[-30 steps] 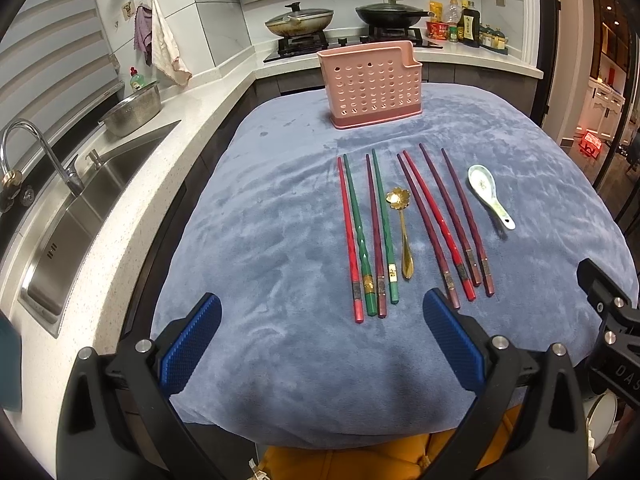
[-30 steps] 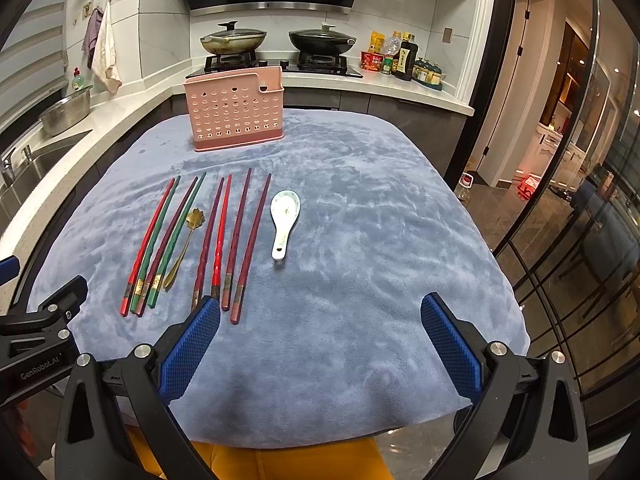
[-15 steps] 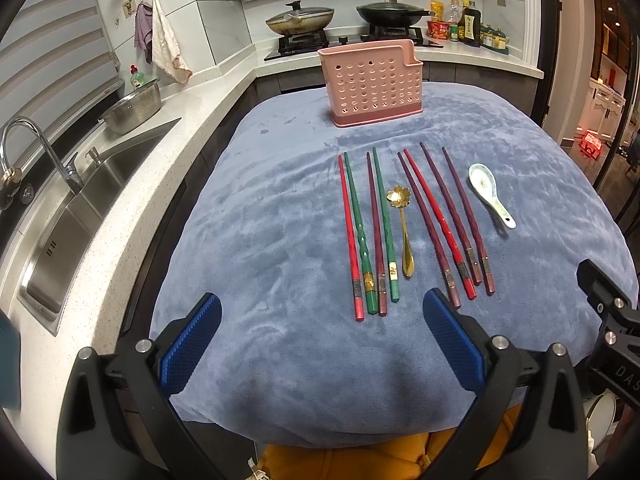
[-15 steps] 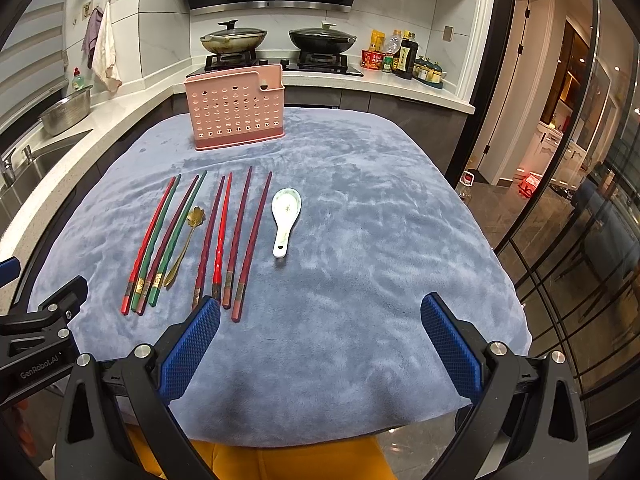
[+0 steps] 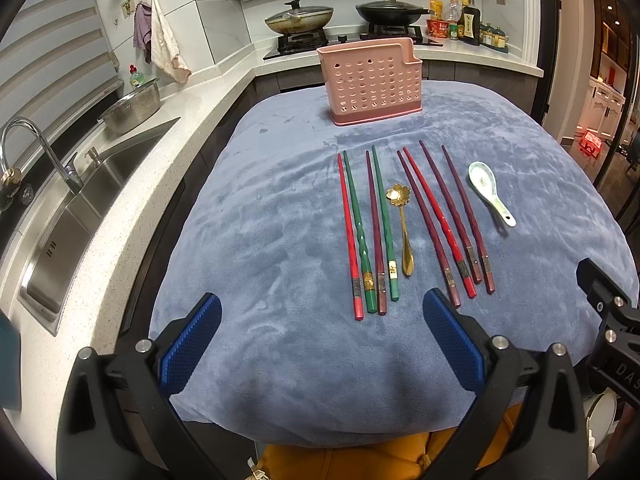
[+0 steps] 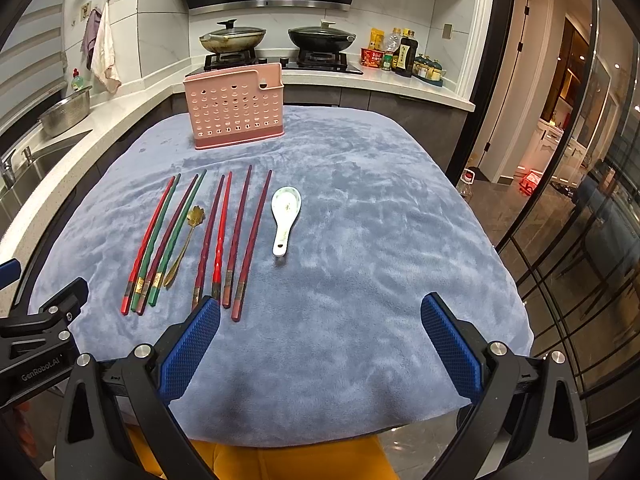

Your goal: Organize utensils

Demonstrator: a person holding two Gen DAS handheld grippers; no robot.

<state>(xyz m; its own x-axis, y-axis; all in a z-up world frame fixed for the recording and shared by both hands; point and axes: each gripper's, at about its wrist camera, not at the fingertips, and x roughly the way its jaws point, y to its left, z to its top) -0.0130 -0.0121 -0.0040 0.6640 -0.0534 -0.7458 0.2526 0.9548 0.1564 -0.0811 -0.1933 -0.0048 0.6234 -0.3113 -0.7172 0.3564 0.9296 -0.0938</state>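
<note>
Several red, green and maroon chopsticks (image 5: pixel 374 228) (image 6: pixel 218 240) lie side by side on a blue-grey cloth (image 5: pixel 260 220) (image 6: pixel 380 220). Among them rests a gold flower spoon (image 5: pixel 402 226) (image 6: pixel 184 240). To their right is a white ceramic spoon (image 5: pixel 490 192) (image 6: pixel 285 218). A pink perforated utensil holder (image 5: pixel 372 80) (image 6: pixel 236 108) stands upright at the far end. My left gripper (image 5: pixel 320 332) is open and empty above the near cloth edge. My right gripper (image 6: pixel 320 332) is open and empty too, its left finger (image 6: pixel 192 344) close to the chopstick ends.
A steel sink (image 5: pixel 80 208) with a tap (image 5: pixel 24 140) and a metal bowl (image 5: pixel 132 106) runs along the left counter. Two pans (image 5: pixel 300 18) (image 6: pixel 320 34) sit on the stove behind the holder. Bottles (image 6: pixel 400 54) stand on the back counter. A glass partition (image 6: pixel 580 200) is at the right.
Nothing on the cloth has moved. Both grippers have stayed open and held nearly the same place.
</note>
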